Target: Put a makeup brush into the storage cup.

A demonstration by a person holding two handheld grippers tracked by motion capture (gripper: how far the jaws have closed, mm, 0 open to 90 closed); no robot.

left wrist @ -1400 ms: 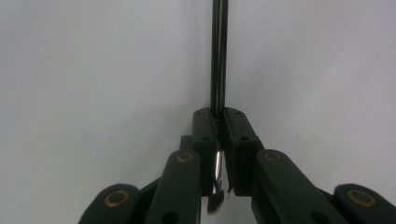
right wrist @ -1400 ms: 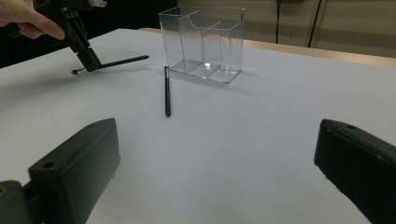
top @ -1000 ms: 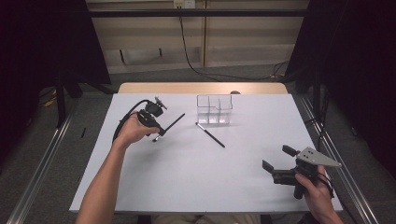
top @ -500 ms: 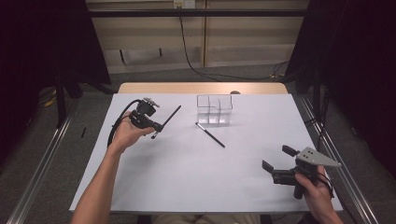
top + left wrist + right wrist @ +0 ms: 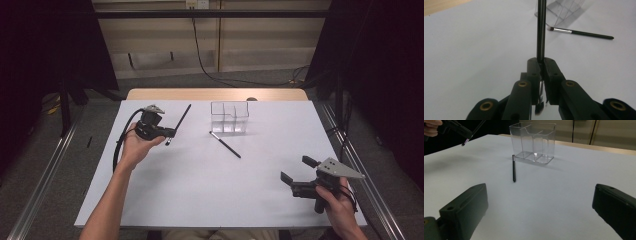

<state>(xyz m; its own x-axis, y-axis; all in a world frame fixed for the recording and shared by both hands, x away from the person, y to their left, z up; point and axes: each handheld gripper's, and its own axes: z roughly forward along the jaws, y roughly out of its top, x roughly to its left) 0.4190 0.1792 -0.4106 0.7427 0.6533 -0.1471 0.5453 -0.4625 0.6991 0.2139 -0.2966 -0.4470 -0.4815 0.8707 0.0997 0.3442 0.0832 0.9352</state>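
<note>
While the left gripper (image 5: 167, 134) sat at the upper left of the high view, raised off the counter (image 5: 200, 190), its jaws were clamped on a black-handled brush (image 5: 179, 123). In the left gripper view the handle (image 5: 541, 30) ran straight up out of the pressed-together jaws, with the ferrule and bristle end poking out below them at the bottom of the frame. In the high view the handle angled up and to the right, toward the clear organiser.

Centre of frame: second brush (image 5: 225, 144) lay flat on the white counter, diagonal, its upper-left end just in front of the clear divided organiser (image 5: 229, 117), near but apart from it. In the left gripper view its bristle tip (image 5: 550, 29) pointed left and its dark handle ran right. In the right gripper view it lay just in front of the organiser (image 5: 533, 142), which stood upright.

Lower right of the high view: right gripper (image 5: 297, 175) held low over the counter near its front edge, jaws spread wide, nothing between them. The right gripper view confirmed it: both jaws sat at opposite frame edges with bare counter between.
</note>
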